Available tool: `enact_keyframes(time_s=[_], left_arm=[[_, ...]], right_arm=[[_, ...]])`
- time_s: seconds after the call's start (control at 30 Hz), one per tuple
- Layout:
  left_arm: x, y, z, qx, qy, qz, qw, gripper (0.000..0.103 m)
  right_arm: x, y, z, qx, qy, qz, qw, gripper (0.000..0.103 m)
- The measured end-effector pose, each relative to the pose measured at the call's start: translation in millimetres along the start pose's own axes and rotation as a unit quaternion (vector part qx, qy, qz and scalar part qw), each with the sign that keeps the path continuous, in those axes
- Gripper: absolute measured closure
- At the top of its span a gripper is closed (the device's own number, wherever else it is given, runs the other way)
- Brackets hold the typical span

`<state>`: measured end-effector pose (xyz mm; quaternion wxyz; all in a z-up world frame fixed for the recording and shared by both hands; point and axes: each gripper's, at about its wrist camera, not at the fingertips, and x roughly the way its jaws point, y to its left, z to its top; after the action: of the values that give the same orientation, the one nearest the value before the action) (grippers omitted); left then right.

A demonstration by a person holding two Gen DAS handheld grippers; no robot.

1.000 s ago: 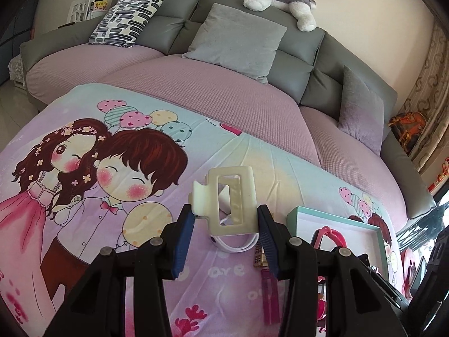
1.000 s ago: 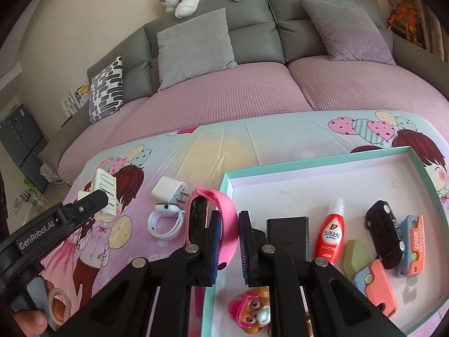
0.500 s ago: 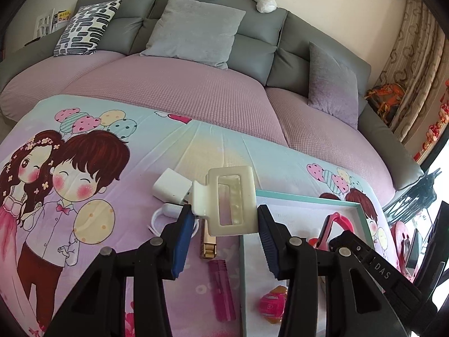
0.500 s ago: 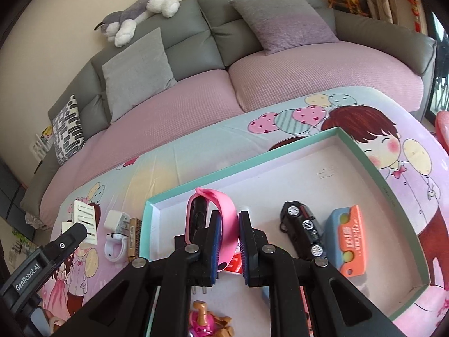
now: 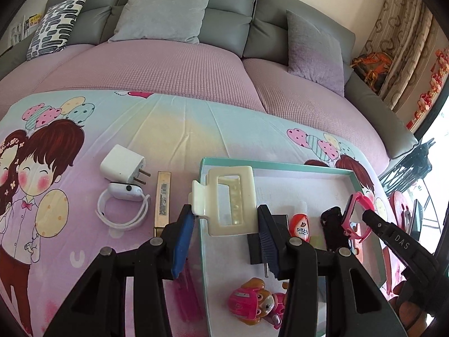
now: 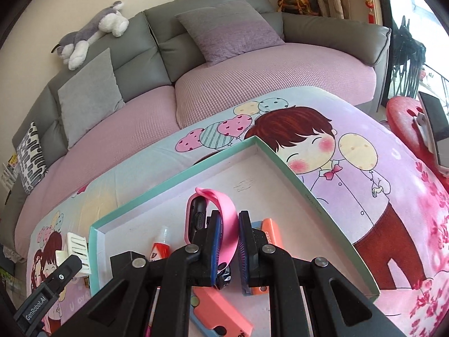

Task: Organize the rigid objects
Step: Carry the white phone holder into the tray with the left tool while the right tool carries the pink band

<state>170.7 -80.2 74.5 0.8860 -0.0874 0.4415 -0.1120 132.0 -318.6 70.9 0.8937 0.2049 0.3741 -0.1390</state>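
Left wrist: left hand-held gripper grasps cream hair clip, long axis upright; right hand-held gripper clamps pink band.

A grey sofa carries 3 cushions; a plush husky lies along its back, patterned curtains beside it

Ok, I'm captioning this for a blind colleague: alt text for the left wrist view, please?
The left gripper holds a cream hair claw clip above the left edge of a teal-rimmed box of small items. On the cartoon-print cloth to the left lie a white charger, white watch and gold tube.
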Motion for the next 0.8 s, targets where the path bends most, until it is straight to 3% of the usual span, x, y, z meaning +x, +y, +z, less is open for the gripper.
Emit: enact_keyframes(time_s=[0.33, 0.8], left_arm=[[15.5, -6.8, -6.1, 0.012, 0.023, -0.004, 0.9997, 0.056], [18.5, -7.2, -7.3, 0.012, 0.031, 0.001, 0.9994, 0.056]], right_arm=[[2.9, 22.4, -6.0, -0.040, 0.005, 0.017, 0.999, 0.089], [14.0, 24.3, -11.2, -0.047, 0.032, 0.015, 0.998, 0.086]])
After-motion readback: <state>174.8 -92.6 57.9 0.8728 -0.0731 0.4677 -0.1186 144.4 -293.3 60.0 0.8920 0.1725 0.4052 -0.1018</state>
